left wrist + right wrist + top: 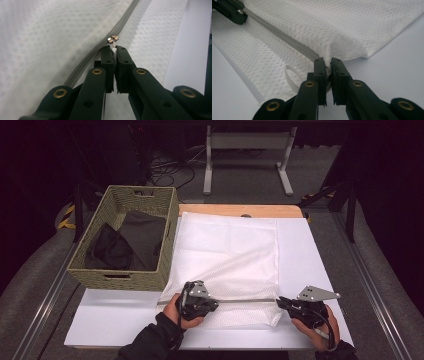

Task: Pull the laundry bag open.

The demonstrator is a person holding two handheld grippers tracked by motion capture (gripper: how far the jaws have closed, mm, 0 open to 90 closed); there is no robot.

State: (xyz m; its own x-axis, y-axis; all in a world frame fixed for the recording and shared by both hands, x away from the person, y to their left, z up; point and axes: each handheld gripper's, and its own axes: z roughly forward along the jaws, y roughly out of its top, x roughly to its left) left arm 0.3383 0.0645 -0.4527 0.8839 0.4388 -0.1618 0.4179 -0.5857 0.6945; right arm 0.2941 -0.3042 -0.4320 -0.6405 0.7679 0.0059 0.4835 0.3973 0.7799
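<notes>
A white mesh bag (227,255) lies flat on the white table, with a grey zipper (247,299) running across its near end. My left gripper (214,303) is shut on the zipper's metal pull (113,39), which sticks out just past the jaw tips. My right gripper (279,302) is shut on the bag's mesh (342,47) at the zipper's right end, where the fabric bunches up. In the right gripper view, the left gripper (230,12) sits at the far end of the zipper (284,37). A small white fabric loop (293,80) lies beside my right jaws.
A woven green basket (167,242) holding dark clothes (127,242) stands at the table's left, touching the bag's left edge. A wooden strip (240,210) marks the table's far edge. Bare white table (120,317) lies near the left forearm.
</notes>
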